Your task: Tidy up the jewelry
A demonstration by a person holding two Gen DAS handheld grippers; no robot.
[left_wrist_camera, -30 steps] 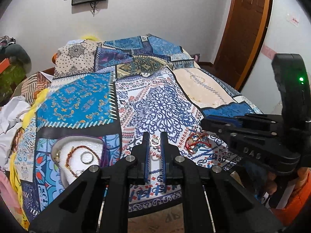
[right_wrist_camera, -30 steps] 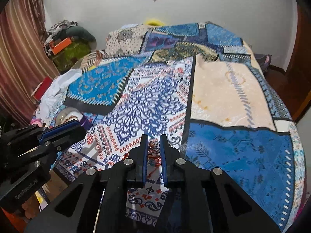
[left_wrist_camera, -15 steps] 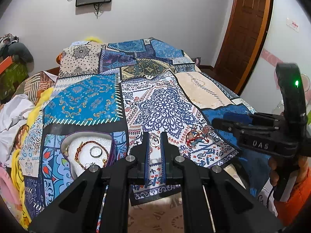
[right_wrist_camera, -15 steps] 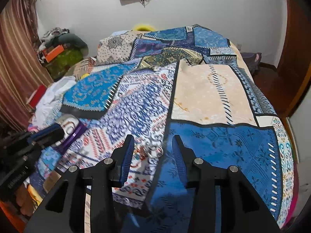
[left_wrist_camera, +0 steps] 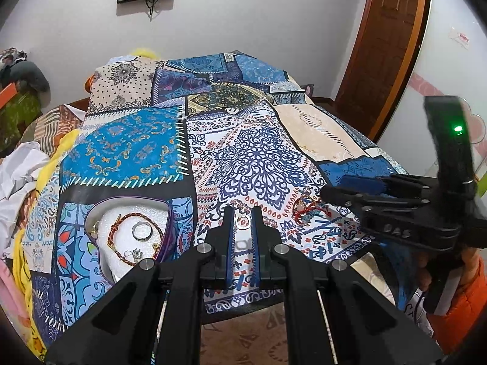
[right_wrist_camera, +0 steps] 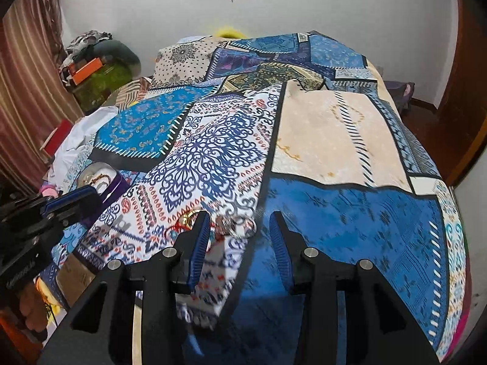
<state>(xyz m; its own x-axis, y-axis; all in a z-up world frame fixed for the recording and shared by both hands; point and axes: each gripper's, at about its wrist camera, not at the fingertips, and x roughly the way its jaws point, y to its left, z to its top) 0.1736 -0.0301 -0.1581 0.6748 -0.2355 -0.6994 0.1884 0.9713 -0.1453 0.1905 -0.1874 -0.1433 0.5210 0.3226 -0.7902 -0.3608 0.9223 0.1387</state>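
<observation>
On my far left, the tray sits on the quilt, holding a braided bracelet, a ring and small earrings. Next, my left gripper has its jaws pinched on a small silver ring just above the quilt. Further right, a red cord bracelet lies tangled on the white paisley patch. My right gripper hovers there, jaws spread wide and empty, with silver rings lying on the quilt between its tips.
</observation>
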